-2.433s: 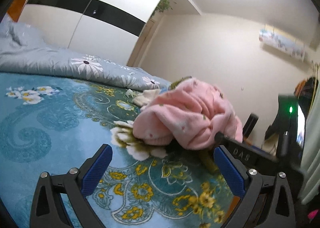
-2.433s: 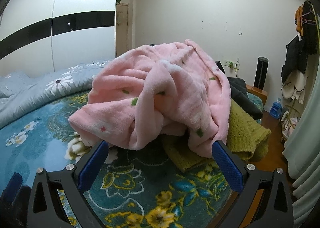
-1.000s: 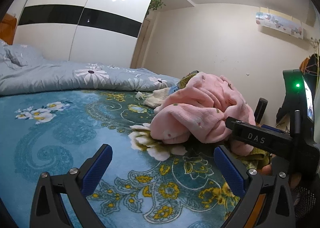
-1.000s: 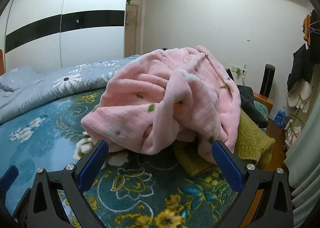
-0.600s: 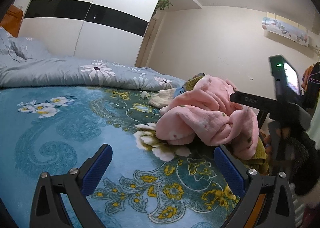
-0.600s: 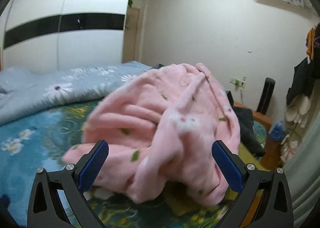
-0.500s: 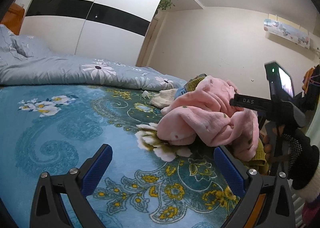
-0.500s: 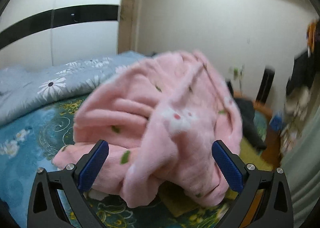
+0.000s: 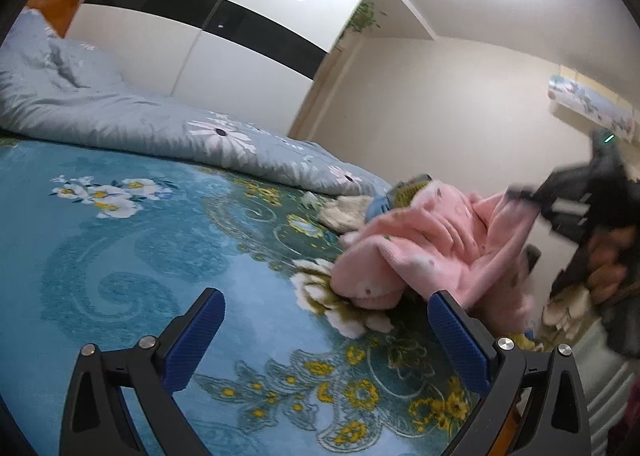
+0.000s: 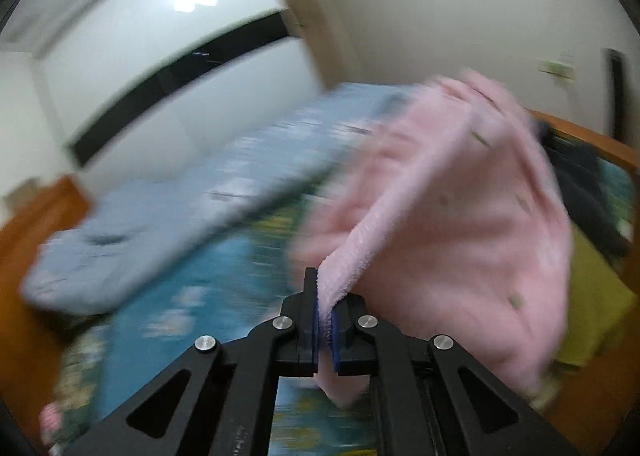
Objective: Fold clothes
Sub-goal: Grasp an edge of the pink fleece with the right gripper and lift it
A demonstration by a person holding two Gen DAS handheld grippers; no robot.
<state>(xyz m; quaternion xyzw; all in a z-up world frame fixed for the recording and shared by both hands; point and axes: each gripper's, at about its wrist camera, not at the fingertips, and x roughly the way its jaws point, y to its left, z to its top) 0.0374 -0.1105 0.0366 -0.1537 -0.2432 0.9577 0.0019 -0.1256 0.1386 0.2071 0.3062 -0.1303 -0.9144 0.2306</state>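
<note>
one pink garment (image 10: pixel 452 216) pinched, right claw (image 10: pixel 325 320); left claw (image 9: pixel 326 330) spread

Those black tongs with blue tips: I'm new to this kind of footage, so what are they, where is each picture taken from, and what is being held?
They are hand-held grippers, one in each of a person's hands, each carrying a wide-angle camera that looks out along its two fingers.

The left wrist view shows the left gripper open and holding nothing, above a bed with a blue floral bedspread. A grey flowered duvet lies bunched farther back, and a small heap of clothes sits at the bed's far edge.

The right wrist view is blurred by motion. It shows the right gripper shut on an edge of a pink fleece garment, pulling it up from the heap. The left view catches that gripper from outside, with the person's hand on it.
</note>
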